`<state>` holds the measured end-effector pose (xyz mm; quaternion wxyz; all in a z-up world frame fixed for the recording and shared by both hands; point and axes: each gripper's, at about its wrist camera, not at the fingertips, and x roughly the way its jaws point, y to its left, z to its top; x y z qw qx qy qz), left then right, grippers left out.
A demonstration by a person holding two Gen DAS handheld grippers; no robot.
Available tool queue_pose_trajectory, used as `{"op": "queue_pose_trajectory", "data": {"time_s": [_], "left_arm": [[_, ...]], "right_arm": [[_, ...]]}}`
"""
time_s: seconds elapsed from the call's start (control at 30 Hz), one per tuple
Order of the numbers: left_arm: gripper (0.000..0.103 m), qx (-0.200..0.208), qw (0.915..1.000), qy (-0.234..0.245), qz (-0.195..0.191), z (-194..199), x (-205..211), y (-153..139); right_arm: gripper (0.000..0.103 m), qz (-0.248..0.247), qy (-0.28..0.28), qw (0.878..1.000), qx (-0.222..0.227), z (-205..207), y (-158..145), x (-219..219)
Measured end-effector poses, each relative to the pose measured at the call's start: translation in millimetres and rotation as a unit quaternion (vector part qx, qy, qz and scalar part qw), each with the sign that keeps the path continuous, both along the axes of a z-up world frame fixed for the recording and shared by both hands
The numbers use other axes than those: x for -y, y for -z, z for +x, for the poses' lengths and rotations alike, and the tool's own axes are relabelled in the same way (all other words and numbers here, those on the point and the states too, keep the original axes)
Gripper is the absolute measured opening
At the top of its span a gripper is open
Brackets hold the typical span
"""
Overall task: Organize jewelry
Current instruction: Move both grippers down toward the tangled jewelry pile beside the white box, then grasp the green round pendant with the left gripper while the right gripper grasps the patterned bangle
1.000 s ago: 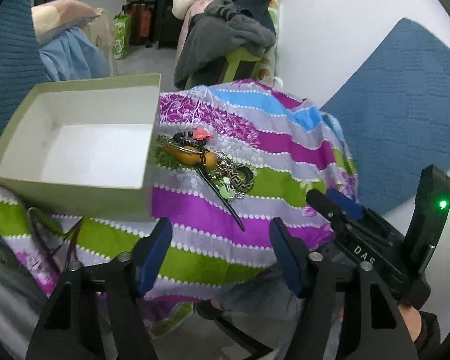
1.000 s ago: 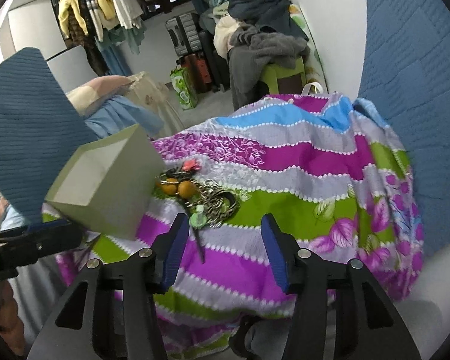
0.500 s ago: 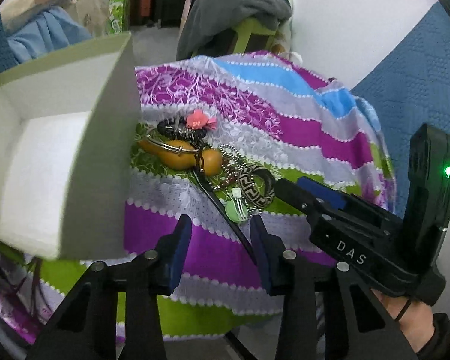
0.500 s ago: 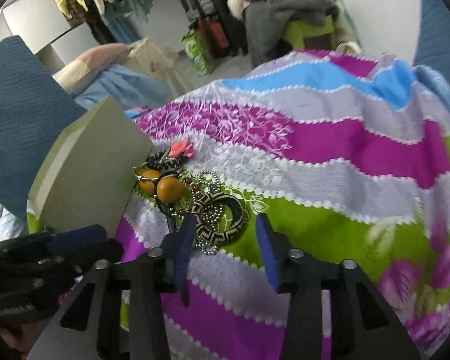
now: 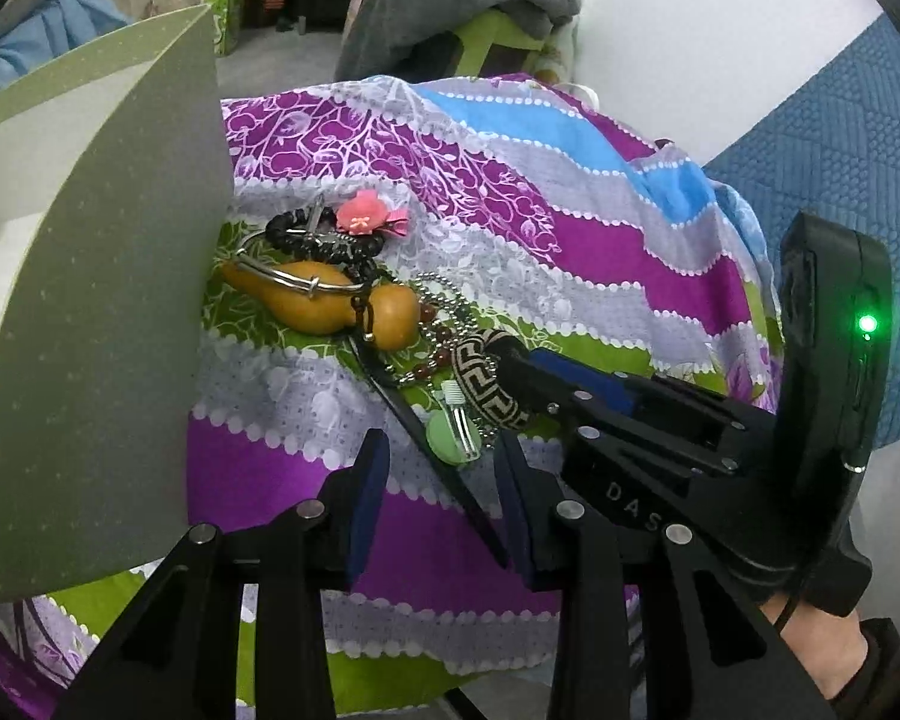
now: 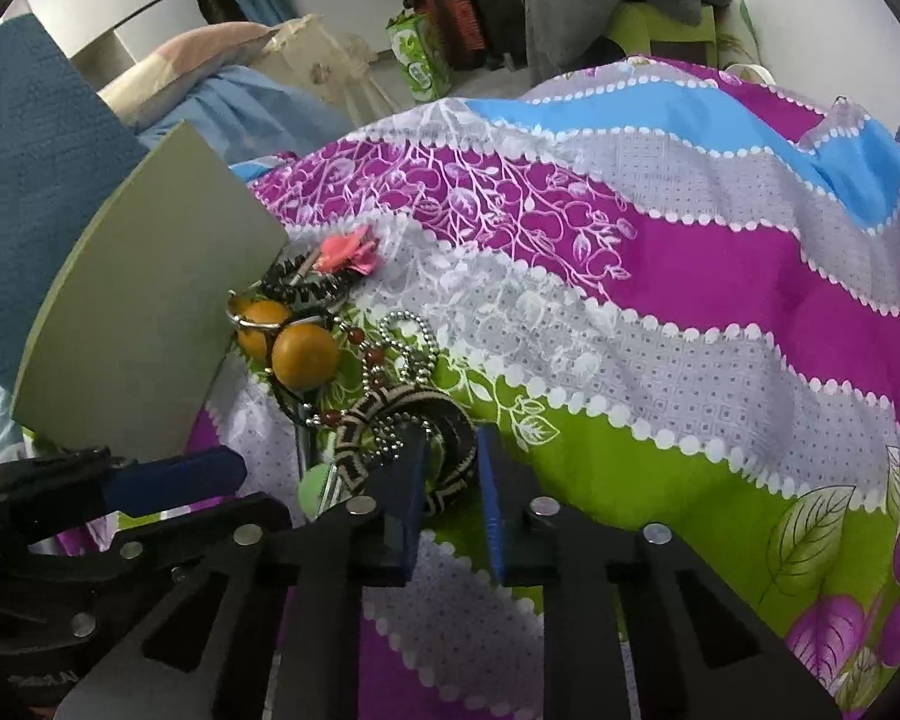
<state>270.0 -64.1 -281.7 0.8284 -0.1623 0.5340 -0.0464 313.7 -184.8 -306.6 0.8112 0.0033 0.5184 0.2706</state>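
The right gripper (image 6: 447,480) reaches in low from the bottom of its frame, level with the cloth, its 2 blue fingers (image 6: 405,501) set on either side of the woven bracelet (image 6: 402,441). The black-and-cream band passes between them, but whether the pads actually press it I cannot tell. In the left view, that same gripper (image 5: 528,369) comes in from the right edge with a green light on its handle, its tips at the bracelet (image 5: 489,384).

The left gripper (image 5: 441,501) points forward from the bottom centre, fingers parted with nothing between them, hovering over a green pendant (image 5: 453,438) and a dark stick (image 5: 432,450) that runs between the fingers.

The jewelry lies in 1 pile at the centre left of both frames, on a striped cloth (image 6: 690,312), just beside 1 green box (image 5: 108,312). The box stands open with a white inside. In the pile I count 1 pink flower clip (image 5: 366,219), 1 black bead bracelet (image 5: 324,243), 1 orange gourd (image 5: 336,306) crossed by 1 silver bangle (image 5: 297,279), 1 silver ball chain (image 6: 411,348) and 1 string of red beads (image 5: 432,360). The gourd touches the box wall.
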Motion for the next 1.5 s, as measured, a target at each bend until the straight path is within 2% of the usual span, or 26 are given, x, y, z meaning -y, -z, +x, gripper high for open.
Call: {"op": "queue_pose_trajectory", "data": {"time_s": [0.2, 0.37, 0.47, 0.6, 0.93, 1.13, 1.2, 1.5], "left_arm": [[0.036, -0.005, 1.0000, 0.000, 0.000, 1, -3, 4], [0.039, -0.006, 0.9999, 0.013, 0.001, 4, 2, 5], [0.039, -0.022, 0.9996, 0.019, 0.001, 10, 5, 9], [0.039, -0.024, 0.9991, 0.032, 0.014, 13, 12, 11], [0.037, 0.010, 0.9918, 0.093, 0.087, 19, 43, 12], [0.036, 0.011, 0.9887, 0.098, 0.112, 25, 50, 21], [0.024, 0.018, 0.9878, 0.096, 0.122, 24, 50, 21], [0.022, 0.020, 0.9939, 0.076, 0.078, 17, 37, 12]], "right_arm": [[0.007, -0.011, 0.004, 1.000, 0.002, 0, 0, 1], [0.006, -0.024, 0.015, 1.000, 0.009, -1, -4, 6], [0.006, -0.021, 0.028, 0.999, 0.015, -2, -9, 16], [0.006, -0.030, 0.044, 0.998, 0.021, -3, -14, 28], [0.006, -0.051, 0.087, 0.995, 0.024, -7, -20, 57], [0.006, -0.054, 0.093, 0.994, 0.026, -8, -22, 63], [0.006, -0.052, 0.095, 0.994, 0.026, -9, -22, 65], [0.006, -0.039, 0.112, 0.993, 0.021, -17, -25, 75]]}}
